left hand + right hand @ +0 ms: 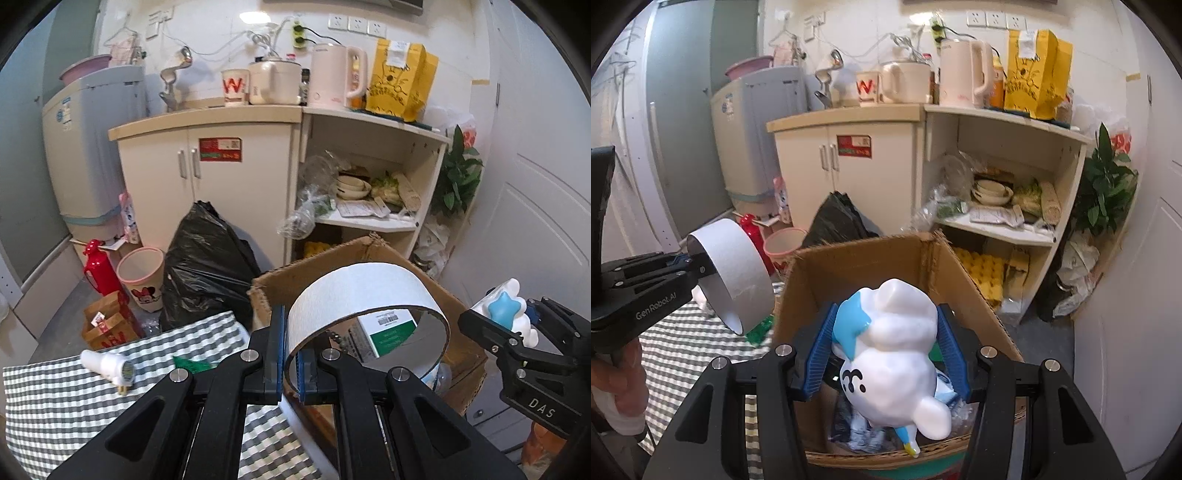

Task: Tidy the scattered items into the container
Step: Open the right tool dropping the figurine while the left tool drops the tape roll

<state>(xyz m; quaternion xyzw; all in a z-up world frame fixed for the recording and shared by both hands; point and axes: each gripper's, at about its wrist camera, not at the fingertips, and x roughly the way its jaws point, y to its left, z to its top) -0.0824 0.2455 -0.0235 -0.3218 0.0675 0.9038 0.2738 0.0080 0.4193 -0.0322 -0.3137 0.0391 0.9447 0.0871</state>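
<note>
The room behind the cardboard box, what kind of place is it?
Probably a small home kitchen or utility corner. An electric kettle and a rice cooker stand on a cabinet, bowls sit on an open shelf, and a washing machine stands at the left.

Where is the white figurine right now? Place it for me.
The figurine is clamped in the right gripper, centre of the right wrist view, above the open cardboard box. The left gripper holds a tape roll beside it.
</note>
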